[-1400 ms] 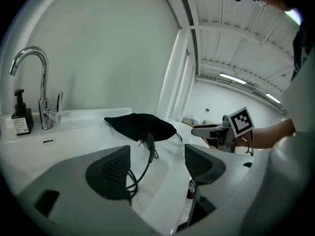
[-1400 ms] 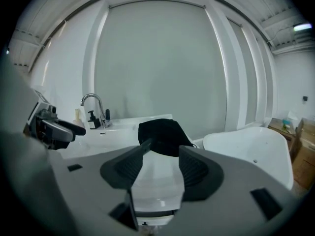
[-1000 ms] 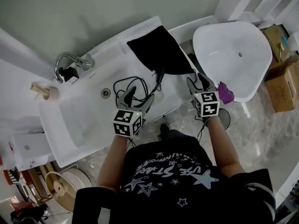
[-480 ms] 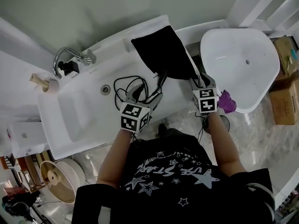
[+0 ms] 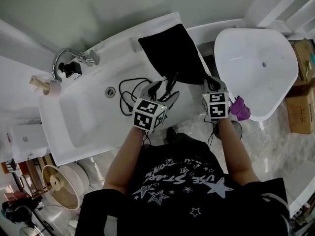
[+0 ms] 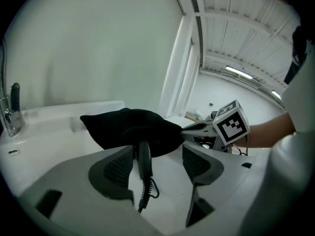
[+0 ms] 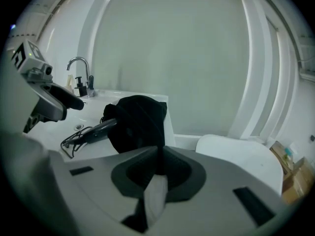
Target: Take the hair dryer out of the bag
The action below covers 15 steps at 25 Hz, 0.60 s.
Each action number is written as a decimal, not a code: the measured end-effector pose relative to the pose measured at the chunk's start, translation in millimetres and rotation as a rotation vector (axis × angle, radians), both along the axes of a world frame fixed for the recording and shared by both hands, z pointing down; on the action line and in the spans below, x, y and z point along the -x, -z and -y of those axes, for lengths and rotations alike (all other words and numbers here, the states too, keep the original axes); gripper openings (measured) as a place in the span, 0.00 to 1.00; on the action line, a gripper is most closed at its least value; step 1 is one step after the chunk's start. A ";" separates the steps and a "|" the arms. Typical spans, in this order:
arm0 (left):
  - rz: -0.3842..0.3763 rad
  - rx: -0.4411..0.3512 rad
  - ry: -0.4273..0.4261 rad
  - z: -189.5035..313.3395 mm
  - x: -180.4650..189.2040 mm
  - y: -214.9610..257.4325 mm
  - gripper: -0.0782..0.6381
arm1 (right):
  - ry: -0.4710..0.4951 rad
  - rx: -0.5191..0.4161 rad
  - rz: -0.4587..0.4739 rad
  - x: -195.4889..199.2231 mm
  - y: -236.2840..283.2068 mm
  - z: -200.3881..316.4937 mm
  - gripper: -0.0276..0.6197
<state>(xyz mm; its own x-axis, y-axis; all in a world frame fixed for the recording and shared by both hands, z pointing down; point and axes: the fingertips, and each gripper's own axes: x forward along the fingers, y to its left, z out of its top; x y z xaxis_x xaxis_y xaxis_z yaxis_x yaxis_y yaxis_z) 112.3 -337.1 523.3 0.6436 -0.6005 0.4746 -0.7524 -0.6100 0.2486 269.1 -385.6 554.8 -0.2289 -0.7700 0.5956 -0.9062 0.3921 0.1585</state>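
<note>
- The bag (image 5: 172,55) is a soft black pouch lying on the back rim of the white basin (image 5: 83,124), with its mouth facing the person.
- The dryer (image 6: 143,159) is mostly inside the bag. Only its dark handle pokes out of the mouth, sloping down toward the basin.
- Its cord (image 5: 129,90) is out of the bag, lying in a loose tangle inside the basin right by the drain (image 5: 110,91).
- Left gripper (image 5: 165,90): the jaws are wide apart and the handle stands between them. It's tight up against one pad, though I can't tell if it actually touches. The other pad is well clear of it.
- Right gripper (image 7: 158,163): the jaws are closing and nearly together, with a thin fold of the bag's near edge pinched between them.
- Both grippers sit near each other at the bag's mouth, the left on the basin side and the right on the outer side.
- There's a tap (image 5: 66,60) at the basin's far left corner, with a small black bottle (image 5: 73,73) just beside it.
- Off to the right is a second white bowl (image 5: 251,68) with something purple (image 5: 239,107) at its near edge. No idea what that is.
- Brown boxes (image 5: 298,109) sit on the floor past the bowl. The farther one looks open with stuff in it, too small to make out.
</note>
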 end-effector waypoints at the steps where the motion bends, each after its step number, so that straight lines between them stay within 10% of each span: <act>1: -0.005 0.005 -0.002 3.0 -3.0 -0.8 0.56 | -0.002 0.006 0.009 -0.4 -1.0 0.2 0.10; 15: -0.011 0.114 -0.011 37.9 -32.3 -27.1 0.58 | -0.026 0.026 0.062 -2.3 -1.9 1.4 0.10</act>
<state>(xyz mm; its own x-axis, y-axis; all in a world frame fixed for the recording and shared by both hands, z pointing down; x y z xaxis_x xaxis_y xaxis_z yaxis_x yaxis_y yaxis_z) 144.6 -374.9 550.3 0.6552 -0.5360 0.5324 -0.7429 -0.5852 0.3251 271.4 -387.0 556.7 -0.2459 -0.7609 0.6004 -0.9240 0.3712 0.0921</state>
